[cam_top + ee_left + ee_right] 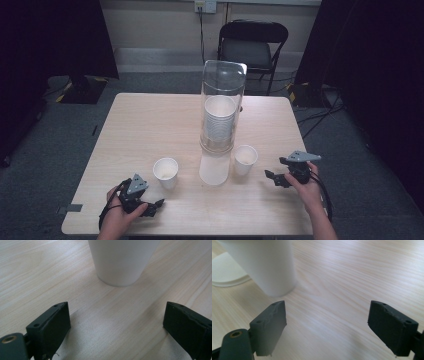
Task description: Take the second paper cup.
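A: Where did things stand?
B: Two cups point(166, 172) point(245, 159) stood near the worktop's point(140, 125) front edge, beside the dispenser point(220, 115).
A: Grippers?
B: The left gripper point(156, 204) and right gripper point(271, 176) gaped empty; presumably more remained.

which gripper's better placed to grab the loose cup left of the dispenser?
Left. The left gripper, jaws open, sits just short of that white paper cup. The right gripper is across the tall clear cup dispenser, beside the other white paper cup.
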`<state>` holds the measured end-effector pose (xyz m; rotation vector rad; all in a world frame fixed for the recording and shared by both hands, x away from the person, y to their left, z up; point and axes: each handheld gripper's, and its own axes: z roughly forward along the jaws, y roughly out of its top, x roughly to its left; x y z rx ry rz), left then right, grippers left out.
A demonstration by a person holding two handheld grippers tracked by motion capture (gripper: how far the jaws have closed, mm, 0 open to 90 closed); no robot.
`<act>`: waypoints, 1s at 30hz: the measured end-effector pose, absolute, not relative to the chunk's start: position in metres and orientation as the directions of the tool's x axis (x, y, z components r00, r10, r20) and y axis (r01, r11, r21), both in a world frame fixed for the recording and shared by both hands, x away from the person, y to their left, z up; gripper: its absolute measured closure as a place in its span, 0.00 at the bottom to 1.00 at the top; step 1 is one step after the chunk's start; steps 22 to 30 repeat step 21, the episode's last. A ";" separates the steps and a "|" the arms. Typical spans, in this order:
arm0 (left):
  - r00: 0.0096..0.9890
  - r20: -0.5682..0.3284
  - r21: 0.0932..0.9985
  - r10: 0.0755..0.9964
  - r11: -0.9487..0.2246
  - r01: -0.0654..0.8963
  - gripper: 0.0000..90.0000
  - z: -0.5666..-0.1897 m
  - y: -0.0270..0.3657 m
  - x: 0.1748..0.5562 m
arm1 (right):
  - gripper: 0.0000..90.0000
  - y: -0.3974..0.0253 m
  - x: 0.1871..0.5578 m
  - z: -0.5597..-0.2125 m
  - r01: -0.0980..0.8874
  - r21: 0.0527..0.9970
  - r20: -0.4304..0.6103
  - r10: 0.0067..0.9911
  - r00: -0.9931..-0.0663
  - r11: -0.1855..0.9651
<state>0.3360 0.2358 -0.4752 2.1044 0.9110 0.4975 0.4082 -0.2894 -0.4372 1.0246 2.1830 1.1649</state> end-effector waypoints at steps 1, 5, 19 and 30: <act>0.668 0.046 0.780 0.743 -0.444 0.441 0.08 -0.475 0.236 0.336 | 0.16 -0.293 0.408 -0.438 0.402 0.843 -0.045 0.792 -0.609 0.357; 0.668 0.045 0.781 0.743 -0.443 0.441 0.08 -0.475 0.236 0.336 | 0.16 -0.308 0.409 -0.445 0.426 0.836 -0.037 0.810 -0.585 0.346; 0.667 0.045 0.782 0.743 -0.442 0.440 0.08 -0.475 0.236 0.336 | 0.16 -0.322 0.410 -0.455 0.449 0.800 -0.067 0.804 -0.591 0.397; 0.667 0.045 0.781 0.743 -0.442 0.440 0.07 -0.475 0.236 0.336 | 0.16 -0.324 0.410 -0.455 0.447 0.808 -0.058 0.807 -0.587 0.383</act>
